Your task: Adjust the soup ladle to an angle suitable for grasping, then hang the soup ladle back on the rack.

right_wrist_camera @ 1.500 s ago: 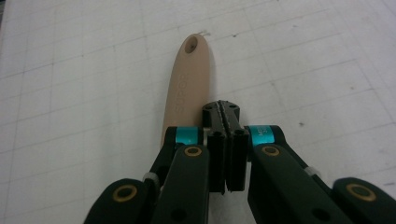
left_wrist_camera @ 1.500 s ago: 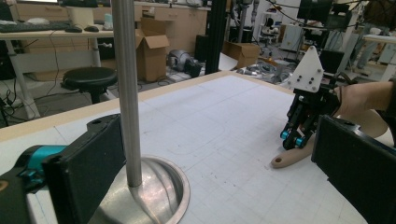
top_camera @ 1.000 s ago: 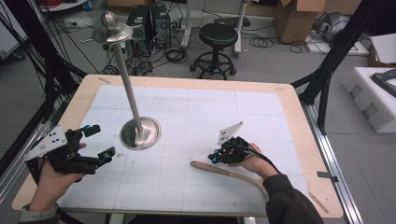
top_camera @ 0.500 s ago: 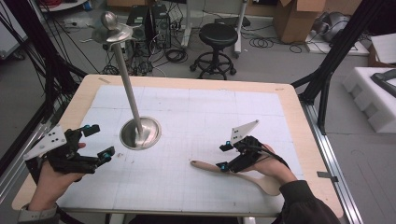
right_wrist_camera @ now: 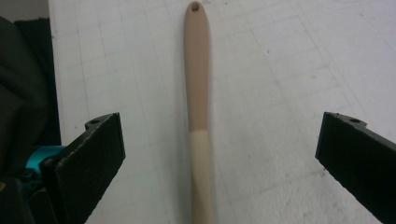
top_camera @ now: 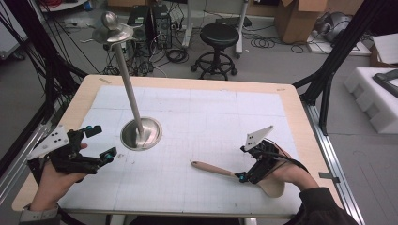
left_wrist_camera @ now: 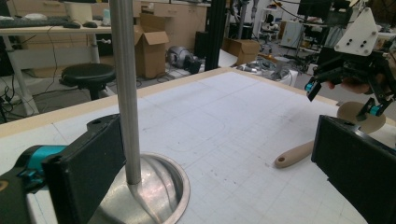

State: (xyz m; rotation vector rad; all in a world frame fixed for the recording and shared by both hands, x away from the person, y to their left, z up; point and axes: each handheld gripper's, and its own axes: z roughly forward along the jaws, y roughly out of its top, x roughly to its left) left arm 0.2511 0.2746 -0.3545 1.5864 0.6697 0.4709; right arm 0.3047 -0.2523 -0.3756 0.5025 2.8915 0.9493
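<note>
Wooden spatula (top_camera: 220, 169) flat on the white worktop (top_camera: 206, 117), near right, long axis running left-right with a slight slant: handle end with its hole pointing left and a little far, broad blade at the near right edge, partly hidden under the right hand. Right gripper (top_camera: 256, 165) directly above the handle-blade junction, jaws just opened wide, released, spatula shaft lying between them untouched (right_wrist_camera: 198, 116). Left of centre, steel stand (top_camera: 141, 133): round dished base, tall thin pole tilting far-left to a small top dish. Well apart from the spatula, bare worktop between. Left gripper (top_camera: 96, 145) near the left edge, just beside the base, jaws spread, nothing grasped; pole rising close by one jaw in the left gripper view (left_wrist_camera: 125, 93). Beyond the far edge, black stool (top_camera: 218, 44), cables, cardboard boxes on the floor.
</note>
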